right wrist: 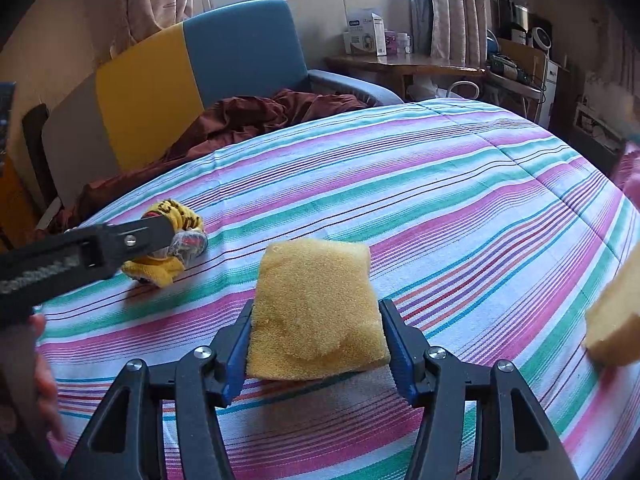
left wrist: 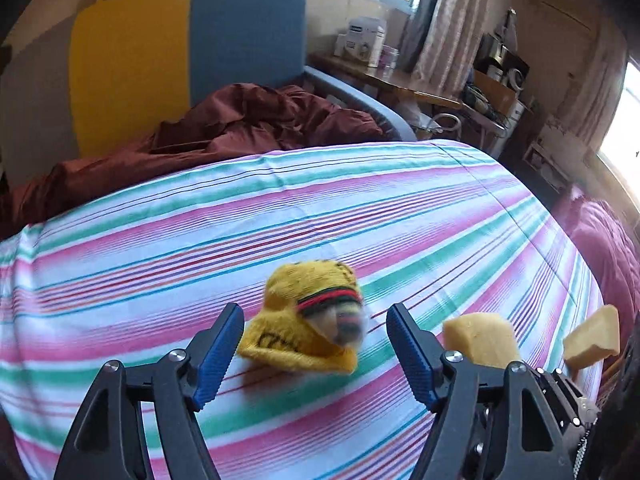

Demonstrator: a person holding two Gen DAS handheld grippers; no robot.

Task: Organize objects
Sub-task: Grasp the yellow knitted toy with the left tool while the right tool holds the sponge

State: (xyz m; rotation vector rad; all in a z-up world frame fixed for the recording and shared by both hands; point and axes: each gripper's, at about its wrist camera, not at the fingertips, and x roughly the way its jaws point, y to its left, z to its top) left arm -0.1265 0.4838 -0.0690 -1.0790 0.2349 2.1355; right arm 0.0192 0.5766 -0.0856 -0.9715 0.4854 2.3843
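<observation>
At frame center, the right gripper [right wrist: 316, 344] clamps a yellow sponge [right wrist: 316, 312], while the left gripper [left wrist: 316, 344] gapes wide around a yellow sock [left wrist: 308, 320] on the striped bed [left wrist: 400, 208].

Between the right hand-held gripper [right wrist: 316, 344]'s ribbed blue pads sits a porous, matt foam sponge [right wrist: 316, 312]; left of it lies a knitted yellow sock [right wrist: 176, 240] on the bed [right wrist: 440, 184]'s smooth striped cloth.

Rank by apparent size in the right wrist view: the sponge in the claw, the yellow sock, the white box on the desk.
1. Sponge, largest, though it sits right at the camera, so nearness inflates it.
2. Sock, partly hidden by the left claw.
3. Box, smallest, but far away.
</observation>
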